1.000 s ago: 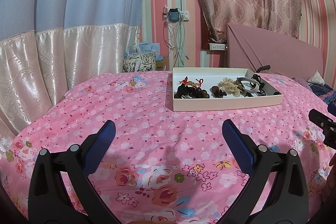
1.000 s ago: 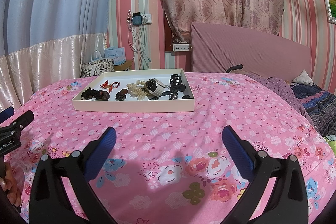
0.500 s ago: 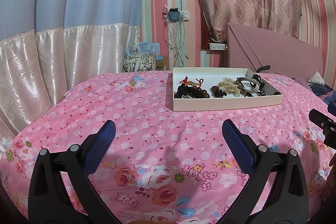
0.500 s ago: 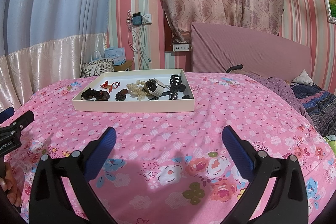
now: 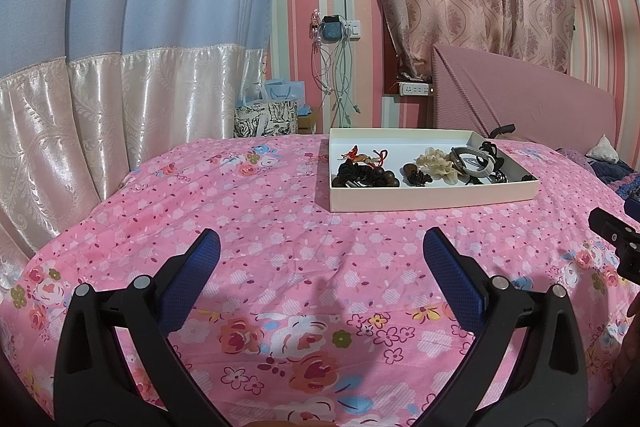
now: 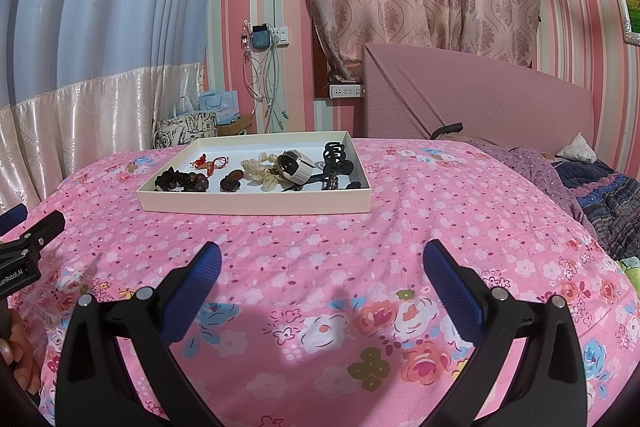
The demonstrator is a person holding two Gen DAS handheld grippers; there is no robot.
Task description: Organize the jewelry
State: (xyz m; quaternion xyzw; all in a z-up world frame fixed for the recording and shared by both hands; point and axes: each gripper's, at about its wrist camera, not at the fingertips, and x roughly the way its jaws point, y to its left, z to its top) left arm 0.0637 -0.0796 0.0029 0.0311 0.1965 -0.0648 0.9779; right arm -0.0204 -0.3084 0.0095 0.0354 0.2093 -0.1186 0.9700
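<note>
- Pink floral bedspread [image 6: 420, 227] covers the bed and carries everything; a mauve headboard [image 6: 480, 95] stands behind it.
- A cream shallow tray [image 6: 256, 203] sits flat on the bedspread, well ahead of both tools, with all the jewelry inside it.
- The left tool [image 5: 320, 251] hovers low over the bedspread, its blue-padded fingers spread wide with nothing between them.
- The right tool [image 6: 322, 253] hovers likewise, fingers wide apart and holding nothing; the tray lies ahead and slightly to its left.
- Inside the tray, a white band [image 6: 298, 165] lies near the middle, beside a cream scrunchie [image 6: 262, 173].
- A black claw clip [image 6: 338, 157] rests toward the tray's right end.
- Dark wooden beads [image 6: 184, 181] gather at the left end, with a small red knotted cord [image 6: 210, 162] just behind them.
</note>
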